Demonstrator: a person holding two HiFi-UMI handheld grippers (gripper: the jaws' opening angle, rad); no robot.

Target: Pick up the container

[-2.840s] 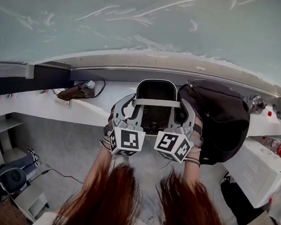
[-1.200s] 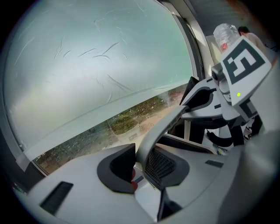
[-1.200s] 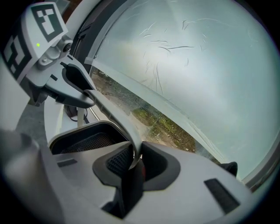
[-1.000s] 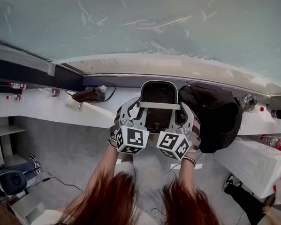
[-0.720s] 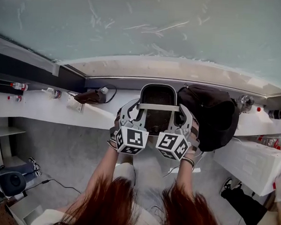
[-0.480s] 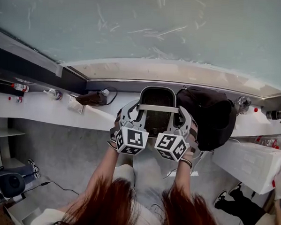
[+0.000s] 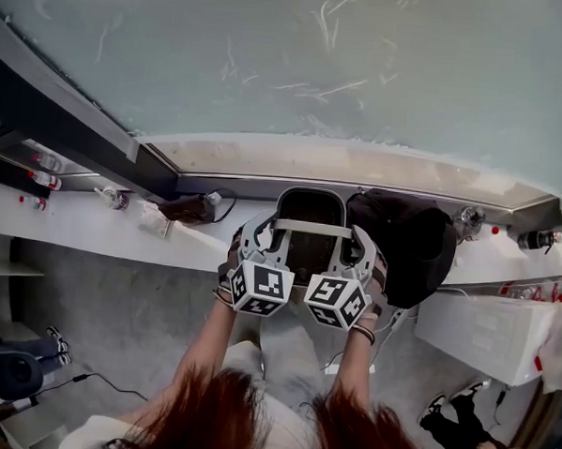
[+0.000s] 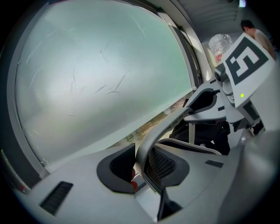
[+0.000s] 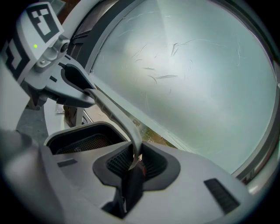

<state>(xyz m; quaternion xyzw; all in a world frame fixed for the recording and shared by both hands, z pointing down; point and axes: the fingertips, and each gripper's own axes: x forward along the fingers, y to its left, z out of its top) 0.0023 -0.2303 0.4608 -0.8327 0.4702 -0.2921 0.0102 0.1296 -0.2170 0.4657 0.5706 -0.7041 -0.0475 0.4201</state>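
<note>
A dark mesh-lined container (image 7: 307, 239) with a grey arched handle (image 7: 309, 227) hangs between my two grippers in front of the white ledge (image 7: 93, 232). My left gripper (image 7: 261, 246) is shut on the handle's left end and my right gripper (image 7: 353, 253) on its right end. In the left gripper view the grey handle (image 8: 153, 135) runs down between the left gripper's (image 8: 140, 168) pads. In the right gripper view the handle (image 9: 118, 116) ends pinched in the right gripper (image 9: 134, 164), with the container's dark basin (image 9: 83, 140) to its left.
A black backpack (image 7: 407, 244) lies on the ledge, right beside the container. A brown object with a cable (image 7: 190, 208) and small bottles (image 7: 41, 178) sit on the ledge to the left. A frosted window (image 7: 317, 71) rises behind it. A white box (image 7: 486, 338) stands lower right.
Both grippers have risen together with the container held by its handle. The ledge and backpack now sit lower and smaller around it, and more of the window shows.
</note>
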